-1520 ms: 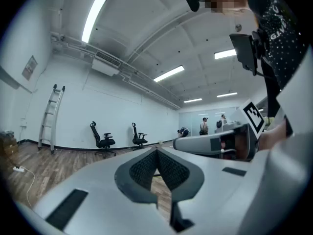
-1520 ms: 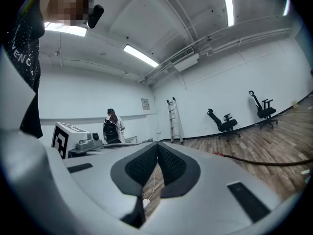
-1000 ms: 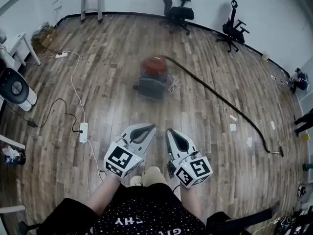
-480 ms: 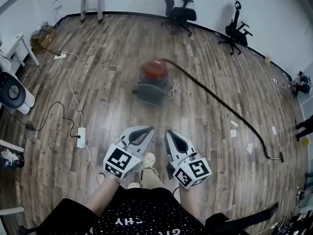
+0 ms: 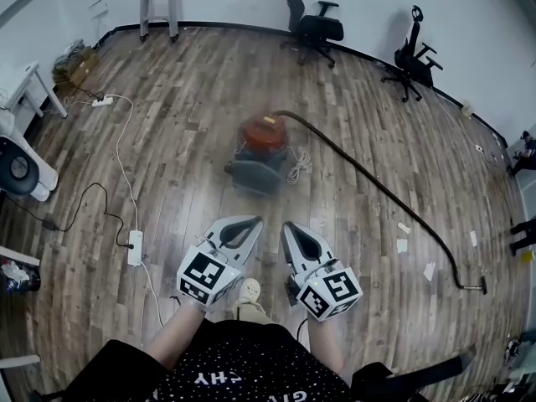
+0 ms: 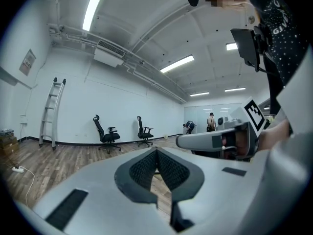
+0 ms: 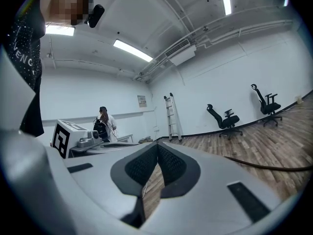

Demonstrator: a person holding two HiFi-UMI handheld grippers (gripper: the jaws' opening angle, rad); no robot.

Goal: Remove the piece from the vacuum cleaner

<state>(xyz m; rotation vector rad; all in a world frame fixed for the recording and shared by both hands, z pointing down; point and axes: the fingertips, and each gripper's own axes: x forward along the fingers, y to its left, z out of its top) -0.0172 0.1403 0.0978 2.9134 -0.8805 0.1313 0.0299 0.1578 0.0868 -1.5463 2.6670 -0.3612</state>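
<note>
A red and grey vacuum cleaner (image 5: 260, 151) stands on the wooden floor ahead of me in the head view. Its long dark hose (image 5: 377, 179) runs off to the right and ends in a nozzle (image 5: 474, 286) on the floor. My left gripper (image 5: 252, 222) and right gripper (image 5: 287, 227) are held side by side in front of my body, well short of the vacuum. Both are shut with nothing between the jaws. In the left gripper view the left gripper (image 6: 156, 152) points level across the room, as does the right gripper (image 7: 157, 146) in its own view.
A white power strip (image 5: 134, 247) and its cables lie on the floor at my left. Two office chairs (image 5: 314, 25) stand by the far wall, a ladder (image 5: 157, 2) leans at the back left. Paper scraps (image 5: 403, 236) lie right of the hose. People stand far off.
The vacuum cleaner sits lower and closer in the head view than a second ago, as I have stepped forward. Both grippers keep their place, shut.
</note>
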